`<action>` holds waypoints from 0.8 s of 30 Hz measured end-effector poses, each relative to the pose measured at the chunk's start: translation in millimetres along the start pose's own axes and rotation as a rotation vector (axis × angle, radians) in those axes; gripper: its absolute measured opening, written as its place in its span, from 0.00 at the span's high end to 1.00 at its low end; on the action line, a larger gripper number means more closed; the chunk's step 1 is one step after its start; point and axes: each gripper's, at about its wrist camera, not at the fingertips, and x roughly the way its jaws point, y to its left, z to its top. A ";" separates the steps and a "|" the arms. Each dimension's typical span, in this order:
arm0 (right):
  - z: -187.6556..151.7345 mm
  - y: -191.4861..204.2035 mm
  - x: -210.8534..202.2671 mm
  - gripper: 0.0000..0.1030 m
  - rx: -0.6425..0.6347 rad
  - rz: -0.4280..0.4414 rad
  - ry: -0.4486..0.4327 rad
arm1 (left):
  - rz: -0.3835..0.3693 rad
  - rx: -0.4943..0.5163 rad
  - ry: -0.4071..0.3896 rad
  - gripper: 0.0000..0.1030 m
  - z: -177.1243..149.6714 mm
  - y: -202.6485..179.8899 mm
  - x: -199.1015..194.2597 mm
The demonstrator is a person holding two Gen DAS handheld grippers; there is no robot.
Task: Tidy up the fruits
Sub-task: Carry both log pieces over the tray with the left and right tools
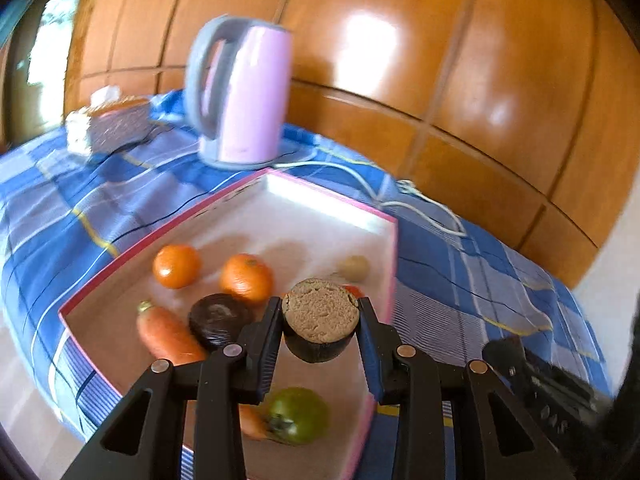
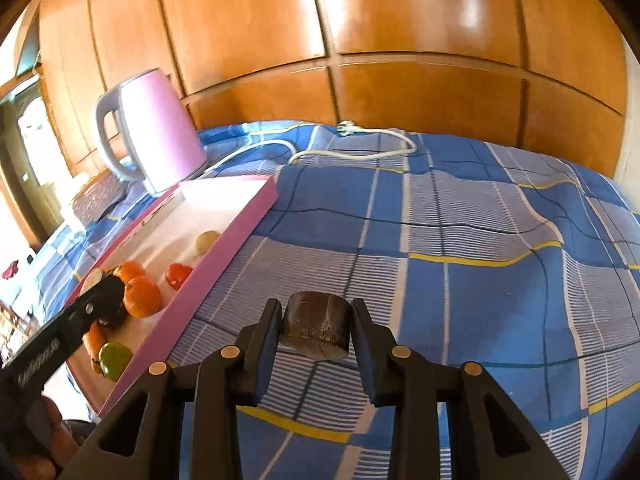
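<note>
My left gripper (image 1: pixel 320 322) is shut on a round dark piece with a tan crumbly cut face (image 1: pixel 320 310) and holds it above a pink-rimmed box (image 1: pixel 332 196). In the box lie two oranges (image 1: pixel 177 266) (image 1: pixel 247 278), a carrot (image 1: pixel 168 334), another dark round piece (image 1: pixel 219 318), a green tomato (image 1: pixel 298 414), a red fruit (image 1: pixel 354 290) and a small brownish one (image 1: pixel 354 267). My right gripper (image 2: pixel 316 320) is shut on a dark cylindrical piece (image 2: pixel 315 326) over the blue checked cloth (image 2: pixel 460 240), to the right of the box (image 2: pixel 224 256).
A pink kettle (image 1: pixel 244 92) (image 2: pixel 156 128) stands behind the box, and its white cord (image 2: pixel 360 148) trails across the cloth. A tissue box (image 1: pixel 108 124) sits at the far left. Wooden panelling (image 2: pixel 360 40) closes off the back. The left gripper's black body (image 2: pixel 52 340) reaches over the box.
</note>
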 end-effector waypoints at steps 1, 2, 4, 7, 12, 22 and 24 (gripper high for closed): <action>-0.2 4.3 0.6 0.66 -0.016 0.006 0.000 | 0.008 -0.010 0.001 0.65 0.4 2.1 1.1; -0.8 8.1 0.5 0.66 -0.026 0.011 -0.002 | 0.019 -0.016 0.003 0.65 0.5 3.6 2.6; -0.6 15.3 1.6 0.66 -0.034 0.032 -0.002 | 0.031 -0.023 0.005 0.65 0.6 5.2 4.6; 1.7 22.3 3.9 0.66 -0.023 0.060 0.000 | 0.041 -0.036 0.009 0.65 2.4 8.2 6.5; 10.9 35.8 10.8 0.66 -0.003 0.116 0.012 | 0.052 -0.031 0.023 0.65 13.0 11.0 11.0; 30.3 74.4 31.5 0.66 -0.016 0.211 0.061 | 0.111 -0.150 0.048 0.65 22.8 41.7 27.9; 34.1 83.1 36.0 0.66 -0.030 0.222 0.067 | 0.117 -0.169 0.031 0.65 22.8 44.7 26.2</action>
